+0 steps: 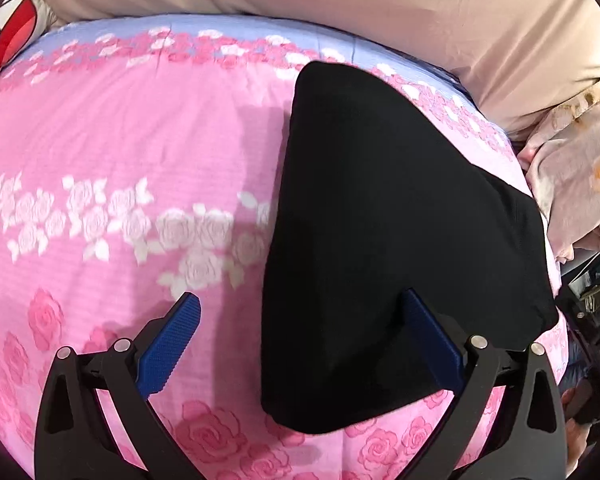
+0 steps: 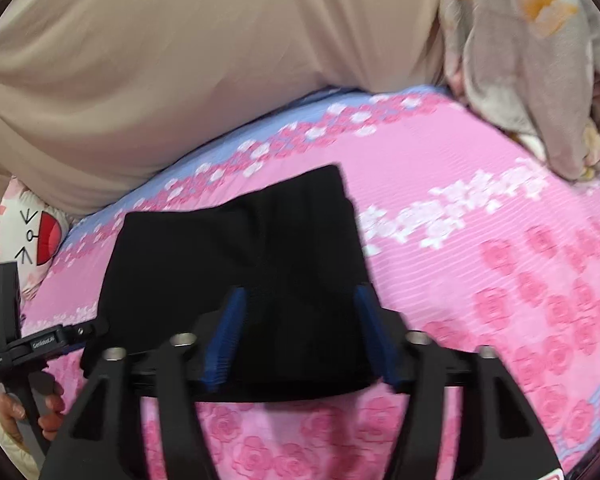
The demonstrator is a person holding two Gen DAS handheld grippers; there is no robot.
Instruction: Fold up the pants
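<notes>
The left gripper (image 1: 300,316) hangs low with its blue-padded fingers (image 1: 168,348) spread wide apart, nothing between them. The right gripper (image 2: 300,332) is likewise parted, its ribbed blue pads (image 2: 224,340) angled outward. In the right wrist view, the person's left hand (image 2: 40,412) wraps the other tool's black handle, fingers curled.

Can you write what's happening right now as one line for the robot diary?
pants: black, folded, lying on pink bedsheet | left claw: open, holding nothing | right claw: open, over pants, holding nothing
</notes>
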